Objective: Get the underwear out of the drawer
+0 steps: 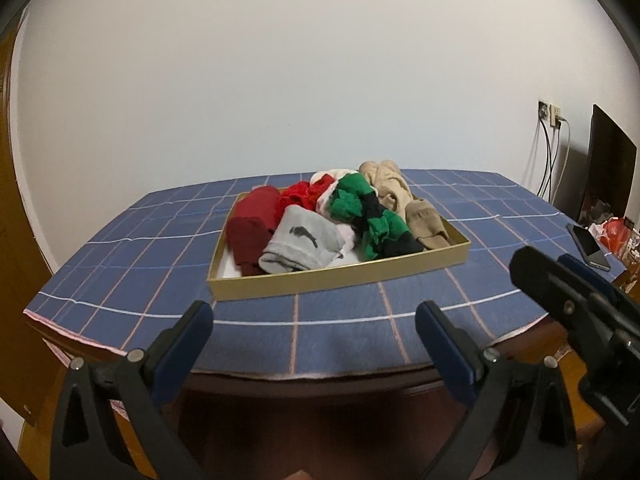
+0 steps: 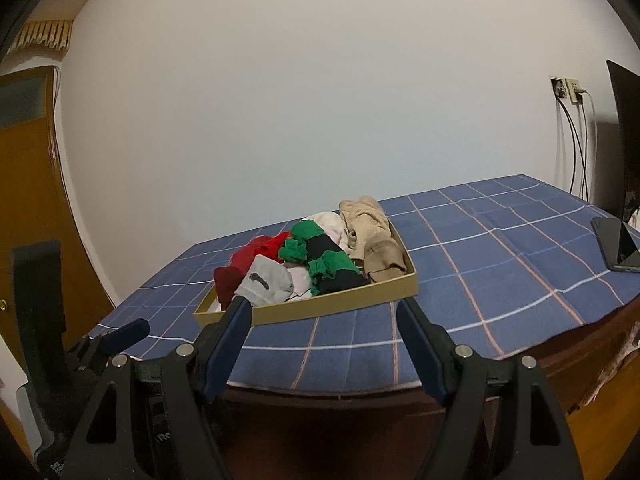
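Left gripper [image 1: 314,322]: yours, jaws spread wide, nothing between them; hangs off the table's near edge, short of the tray.
Dark red garment [image 1: 250,232]: rolled, at the tray's left end.
Grey garment [image 1: 300,244]: dark logo on top, front left of the pile, just behind the tray's near wall.
Green-and-black garment [image 1: 370,216]: crumpled, middle of the pile.
Beige garments [image 1: 404,204]: bunched at the tray's right end.
Drawer [image 1: 340,276]: a shallow gold tray standing in for it, mid-table on the blue checked cloth [image 1: 340,320], heaped full.
Right gripper [image 2: 324,312]: jaws apart and empty; also short of the near edge, lined up with the tray's near wall.
Phone [image 2: 616,246]: right edge of the table, well clear of the tray.
Progress: nothing lifted out yet as far as you can see; every piece sits in the tray. Reach, grasp and removal all remain.
Hard to tell: which pieces are underwear versus socks; the tray floor under the pile is hidden; the table's near-left corner is cut off by gripper bodies.
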